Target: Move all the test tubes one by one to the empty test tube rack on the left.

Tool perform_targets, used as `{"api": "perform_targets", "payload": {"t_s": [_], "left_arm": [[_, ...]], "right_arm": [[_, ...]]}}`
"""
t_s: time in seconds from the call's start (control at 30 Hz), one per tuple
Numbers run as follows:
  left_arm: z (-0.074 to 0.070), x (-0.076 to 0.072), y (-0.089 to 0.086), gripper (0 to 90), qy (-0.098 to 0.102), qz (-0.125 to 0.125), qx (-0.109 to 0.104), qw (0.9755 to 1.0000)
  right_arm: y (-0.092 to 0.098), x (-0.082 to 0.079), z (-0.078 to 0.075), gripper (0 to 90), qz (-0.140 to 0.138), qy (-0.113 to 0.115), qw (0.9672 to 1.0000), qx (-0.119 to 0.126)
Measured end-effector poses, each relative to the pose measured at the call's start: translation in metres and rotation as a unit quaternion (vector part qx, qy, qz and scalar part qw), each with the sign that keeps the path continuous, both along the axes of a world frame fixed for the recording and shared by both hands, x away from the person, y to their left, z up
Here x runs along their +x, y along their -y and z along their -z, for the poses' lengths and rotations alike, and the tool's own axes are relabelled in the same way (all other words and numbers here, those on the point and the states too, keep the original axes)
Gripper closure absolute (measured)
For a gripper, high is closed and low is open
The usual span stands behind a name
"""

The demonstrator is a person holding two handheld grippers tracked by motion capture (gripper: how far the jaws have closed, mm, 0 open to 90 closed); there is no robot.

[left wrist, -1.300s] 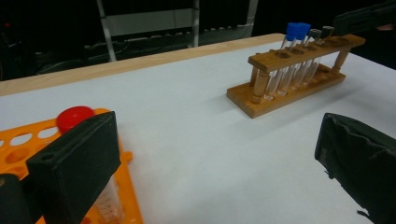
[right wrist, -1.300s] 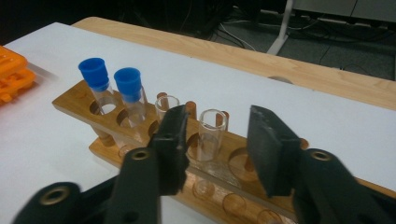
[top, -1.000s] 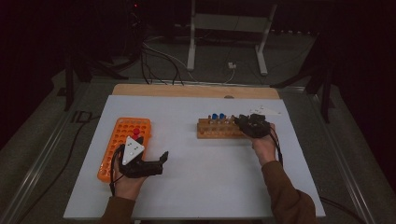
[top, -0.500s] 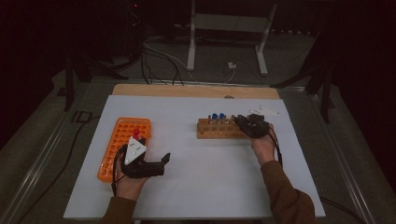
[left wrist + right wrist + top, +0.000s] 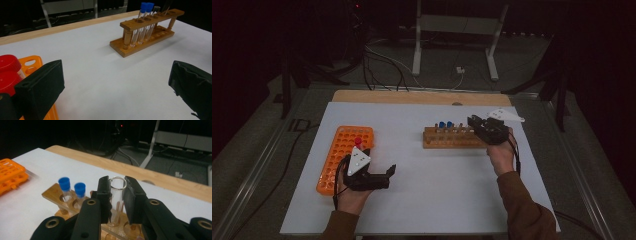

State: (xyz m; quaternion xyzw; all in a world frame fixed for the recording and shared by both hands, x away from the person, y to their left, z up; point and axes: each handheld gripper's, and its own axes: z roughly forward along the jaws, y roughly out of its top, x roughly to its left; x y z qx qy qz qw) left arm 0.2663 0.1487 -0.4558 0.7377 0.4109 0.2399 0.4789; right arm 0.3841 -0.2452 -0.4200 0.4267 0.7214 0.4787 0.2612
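A wooden test-tube rack (image 5: 447, 137) stands right of the table's middle with two blue-capped tubes (image 5: 445, 125) at its left end. My right gripper (image 5: 474, 122) hovers over the rack's right end. In the right gripper view the right gripper (image 5: 117, 182) is shut on an uncapped glass tube (image 5: 117, 192), upright, its lower end just above the rack (image 5: 53, 192). My left gripper (image 5: 389, 171) rests low beside an orange rack (image 5: 343, 150) and is open, with nothing between its jaws. A red-capped tube (image 5: 358, 142) stands in that orange rack.
The white table top (image 5: 432, 200) has a wooden strip (image 5: 412, 97) along its far edge. Beyond it are cables and a metal stand (image 5: 452, 30) on the dark floor. In the left gripper view the wooden rack (image 5: 147, 40) lies far ahead across bare table.
The right gripper has risen slightly over the wooden rack with the glass tube between its jaws. The left hand and its gripper have not moved.
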Motion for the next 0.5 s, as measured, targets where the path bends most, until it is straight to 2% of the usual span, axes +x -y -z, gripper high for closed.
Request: {"api": "perform_targets", "payload": {"t_s": [0.2, 0.5], "left_arm": [[-0.002, 0.001, 0.004, 0.8, 0.001, 0.007, -0.001, 1.0], [-0.005, 0.005, 0.016, 0.8, 0.004, 0.019, 0.001, 0.9998]], "right_arm": [[0.001, -0.008, -0.014, 76.5, -0.014, 0.015, 0.9998, 0.003], [-0.012, -0.023, -0.012, 76.4, -0.059, -0.001, 0.9982, 0.004]]}}
